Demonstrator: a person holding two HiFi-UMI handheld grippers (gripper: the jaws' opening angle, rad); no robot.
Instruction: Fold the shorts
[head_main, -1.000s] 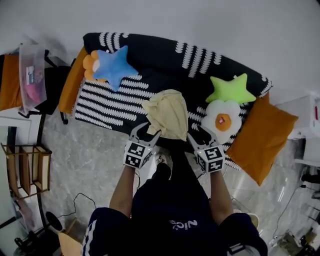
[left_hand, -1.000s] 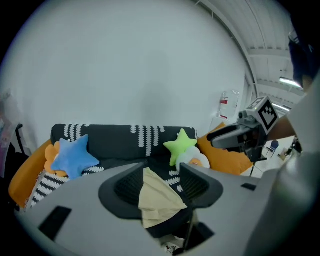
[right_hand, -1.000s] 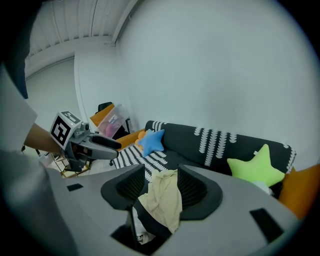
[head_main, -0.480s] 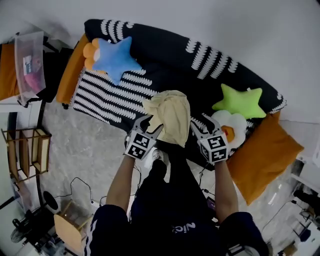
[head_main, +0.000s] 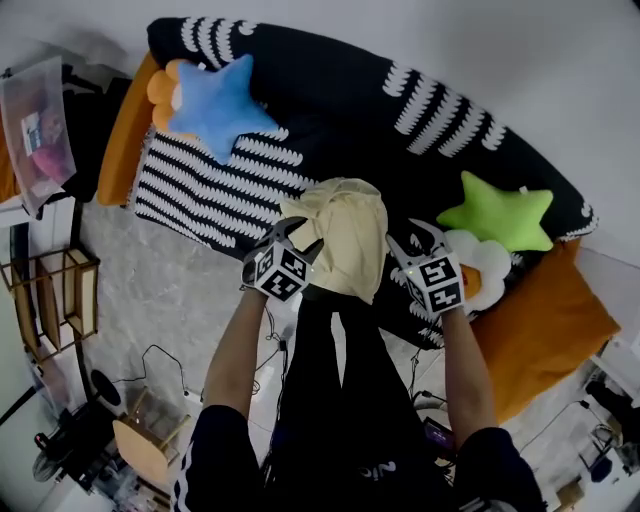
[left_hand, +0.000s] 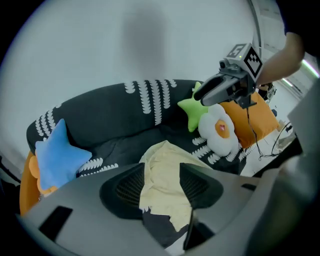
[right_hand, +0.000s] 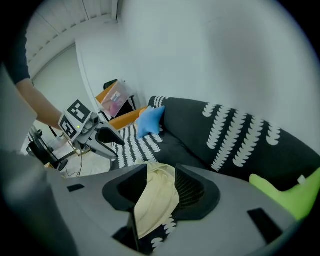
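Shorts (head_main: 345, 245): pale yellow, crumpled in a heap at frame centre in the head view. They lie on the front of the sofa (head_main: 330, 110) seat, and their lower end reaches the seat's front edge. Long axis runs roughly top to bottom of the frame.

Left gripper (head_main: 300, 240): at the heap's left edge, fingers apart. Its own view shows cloth in the gap (left_hand: 162, 185), but the pads are not pressing on it. Cannot tell whether a tip touches the fabric.

Right gripper (head_main: 425, 238): just beside the heap's right edge, with a strip of dark seat between. Its jaws have just been closing, and they are parted now. Its own view shows cloth through the gap (right_hand: 155, 200), beyond the pads and not clamped.

Key relation: the heap sits between the two grippers and slightly ahead of both, toward the top of the frame. The left is nearer. Likely next step is taking opposite edges to spread the cloth flat.

Room: open striped seat to the left, up to the blue star cushion (head_main: 215, 100). The right is tighter, with the egg cushion (head_main: 487, 265) and green star cushion (head_main: 500, 215) near the right gripper. Cloth could slip off the front edge.
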